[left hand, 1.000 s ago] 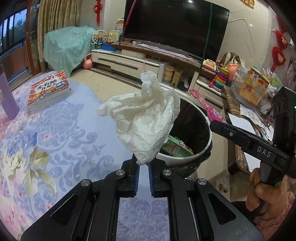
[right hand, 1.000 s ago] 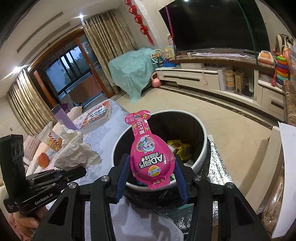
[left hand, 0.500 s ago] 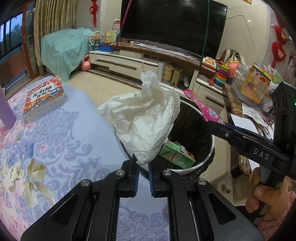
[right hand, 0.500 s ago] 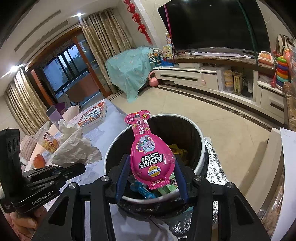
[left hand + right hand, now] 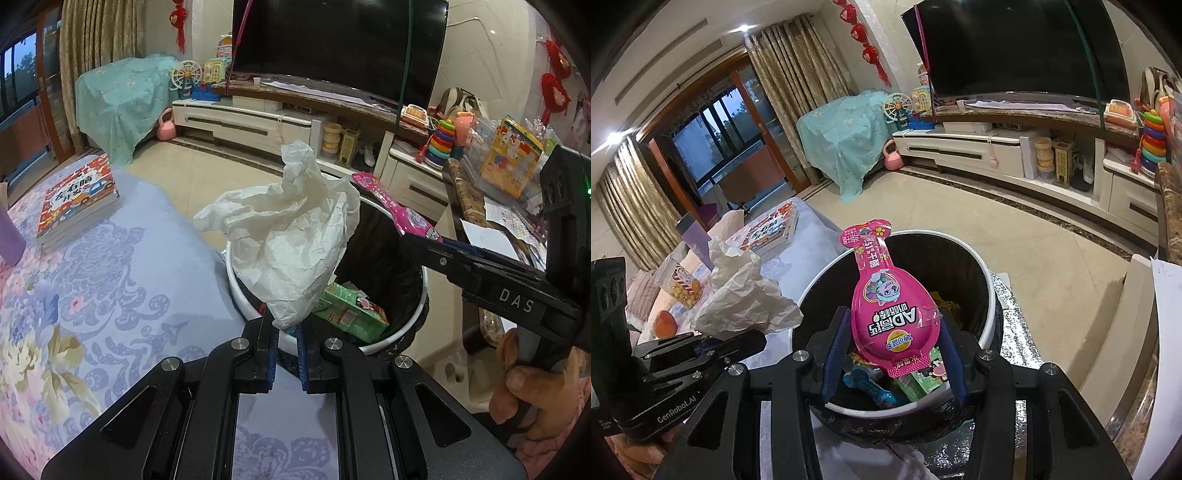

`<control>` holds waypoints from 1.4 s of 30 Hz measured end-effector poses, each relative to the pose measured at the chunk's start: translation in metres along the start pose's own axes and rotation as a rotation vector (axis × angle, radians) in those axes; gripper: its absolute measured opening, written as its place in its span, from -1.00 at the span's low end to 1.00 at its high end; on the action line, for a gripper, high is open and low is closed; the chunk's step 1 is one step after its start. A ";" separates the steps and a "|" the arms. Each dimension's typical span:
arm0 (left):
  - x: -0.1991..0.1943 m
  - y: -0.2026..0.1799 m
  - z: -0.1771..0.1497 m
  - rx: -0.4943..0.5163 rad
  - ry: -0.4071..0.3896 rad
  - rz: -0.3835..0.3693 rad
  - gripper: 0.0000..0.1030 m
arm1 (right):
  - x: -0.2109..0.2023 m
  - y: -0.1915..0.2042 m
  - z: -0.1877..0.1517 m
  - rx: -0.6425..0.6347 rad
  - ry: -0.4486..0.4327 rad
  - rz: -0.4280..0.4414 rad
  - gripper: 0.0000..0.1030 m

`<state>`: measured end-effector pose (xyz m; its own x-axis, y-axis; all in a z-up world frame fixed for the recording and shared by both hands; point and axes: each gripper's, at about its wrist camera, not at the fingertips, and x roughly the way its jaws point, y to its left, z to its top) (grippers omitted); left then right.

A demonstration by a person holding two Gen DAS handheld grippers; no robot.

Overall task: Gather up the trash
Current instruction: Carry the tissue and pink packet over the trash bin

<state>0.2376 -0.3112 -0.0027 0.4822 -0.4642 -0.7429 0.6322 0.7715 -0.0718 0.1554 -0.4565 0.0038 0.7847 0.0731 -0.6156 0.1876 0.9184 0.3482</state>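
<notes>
Bin (image 5: 988, 295) already holds cartons; left gripper (image 5: 286, 341) pinches crumpled paper (image 5: 291, 236), right gripper (image 5: 892, 354) clamps pink wrapper (image 5: 892, 314) overhead, twelve o'clock; table leftovers apparently remain.

crumpled white paper (image 5: 291, 236) and pink egg-shaped snack packet (image 5: 892, 314), both aloft over white-rimmed, black-lined trash bin (image 5: 988, 295)

The tissue (image 5: 291, 236) is thin white paper, matt and heavily creased. The snack pack (image 5: 892, 314) is glossy pink plastic film that catches the light. Both claws, left (image 5: 286, 341) and right (image 5: 894, 354), are matt black plastic with shiny metal rivets and blue rubbery pads. The bin (image 5: 990, 306) has a smooth white plastic rim and a wrinkled black liner. A soft printed cloth (image 5: 110, 280) covers the desk. The floor (image 5: 1015, 232) is polished tile.
</notes>
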 end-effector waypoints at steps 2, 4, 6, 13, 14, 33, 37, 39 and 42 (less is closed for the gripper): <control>0.003 -0.001 0.001 0.003 0.005 0.002 -0.85 | 0.001 -0.001 0.001 0.001 0.002 -0.003 -0.08; 0.006 -0.003 0.001 0.006 0.009 0.003 -0.85 | 0.002 -0.003 0.002 0.005 0.004 -0.004 -0.08; 0.009 -0.004 0.002 0.010 0.016 0.005 -0.85 | 0.002 -0.004 0.002 0.006 0.006 -0.006 -0.08; 0.019 -0.009 0.004 0.024 0.033 0.005 -0.85 | 0.006 -0.005 0.002 0.010 0.022 -0.013 -0.08; 0.020 -0.009 0.004 0.025 0.035 0.005 -0.85 | 0.006 -0.005 0.002 0.010 0.024 -0.014 -0.08; 0.031 -0.012 0.006 0.034 0.061 0.010 -0.85 | 0.014 -0.005 0.005 0.005 0.043 -0.021 -0.08; 0.032 -0.012 0.007 0.034 0.064 0.012 -0.85 | 0.015 -0.005 0.006 0.004 0.044 -0.022 -0.08; 0.033 -0.012 0.007 0.035 0.065 0.013 -0.85 | 0.016 -0.005 0.006 0.006 0.046 -0.023 -0.08; 0.035 -0.013 0.008 0.035 0.069 0.015 -0.85 | 0.018 -0.007 0.006 0.009 0.051 -0.025 -0.08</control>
<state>0.2510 -0.3407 -0.0225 0.4498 -0.4204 -0.7880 0.6464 0.7621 -0.0376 0.1716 -0.4639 -0.0049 0.7488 0.0701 -0.6591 0.2123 0.9166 0.3388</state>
